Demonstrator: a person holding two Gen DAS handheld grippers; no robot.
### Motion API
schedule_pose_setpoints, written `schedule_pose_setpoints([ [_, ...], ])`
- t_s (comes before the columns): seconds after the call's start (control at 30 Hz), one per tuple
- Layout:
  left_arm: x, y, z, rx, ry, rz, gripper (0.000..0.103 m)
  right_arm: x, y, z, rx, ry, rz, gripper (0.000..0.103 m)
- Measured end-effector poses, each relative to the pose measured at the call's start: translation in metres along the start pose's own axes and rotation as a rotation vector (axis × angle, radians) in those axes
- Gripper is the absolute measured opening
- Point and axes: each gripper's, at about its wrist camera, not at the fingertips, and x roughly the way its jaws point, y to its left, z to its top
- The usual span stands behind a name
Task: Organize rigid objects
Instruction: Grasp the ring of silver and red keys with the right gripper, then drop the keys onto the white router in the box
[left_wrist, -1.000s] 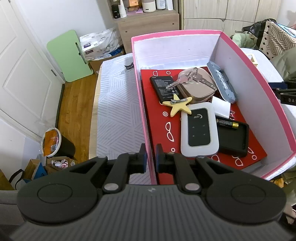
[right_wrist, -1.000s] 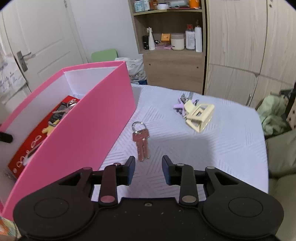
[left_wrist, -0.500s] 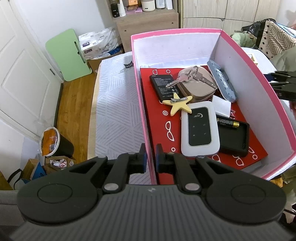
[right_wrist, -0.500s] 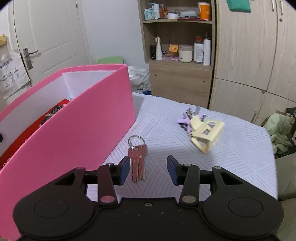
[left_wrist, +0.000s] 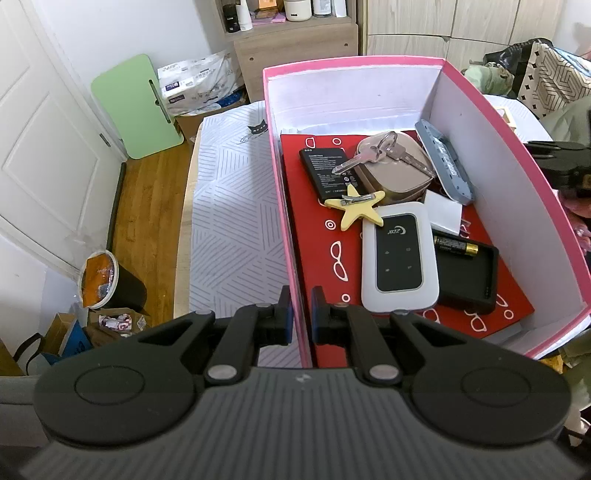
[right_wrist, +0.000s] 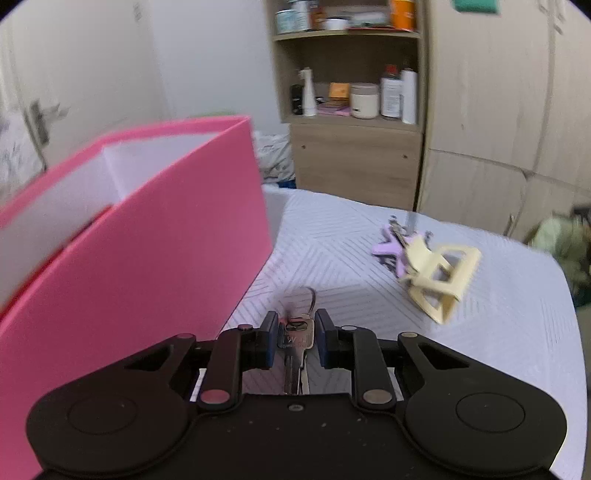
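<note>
The pink box (right_wrist: 140, 258) fills the 9 to 10 o'clock side of the right wrist view, its long wall running away toward 12 o'clock, and it stands on the counter (right_wrist: 498, 332) under a white patterned cloth. In the left wrist view the left tongs (left_wrist: 299, 314) are clamped on the box's near left wall, one finger outside and one inside, steadying it. Inside the box lie a white pocket router (left_wrist: 399, 258), a tan case (left_wrist: 397, 175) with a key on it, a black battery pack (left_wrist: 330, 171) and a yellow star clip (left_wrist: 360, 210).

The bunch of keys (right_wrist: 295, 343) lies directly between the fingers of the right tongs (right_wrist: 295, 339), so the right hand is the nearer one by far. Its long axis runs 6 to 12 o'clock, along the fingers, with the ring at the 12 o'clock end and the blades pointing back toward 6. The right tongs stand partly open, fingers close on either side of the key heads; whether they touch yet, I cannot tell. At 2 o'clock, well apart, a cream hair claw (right_wrist: 439, 280) rests against a lilac clip (right_wrist: 388, 251).
</note>
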Motion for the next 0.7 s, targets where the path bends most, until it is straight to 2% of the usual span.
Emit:
schedule_pose_setpoints([
  [0.23,0.001,0.001,0.000,-0.004,-0.008,0.001,0.007,-0.041,-0.009,-0.001,0.095,-0.075,0.035,0.024],
  [0.37,0.001,0.001,0.000,-0.010,-0.009,0.000,0.007,-0.067,-0.001,0.007,0.097,-0.123,0.068,0.025],
  [0.47,0.001,0.001,0.000,-0.011,-0.008,-0.002,0.007,-0.092,0.012,0.017,0.078,-0.193,0.099,0.024],
  [0.6,0.001,0.002,-0.001,-0.015,-0.010,-0.003,0.007,-0.116,0.033,0.031,0.067,-0.233,0.225,0.025],
  [0.7,0.001,0.002,-0.001,-0.015,-0.013,-0.006,0.007,-0.116,0.055,0.042,0.037,-0.178,0.341,0.025],
])
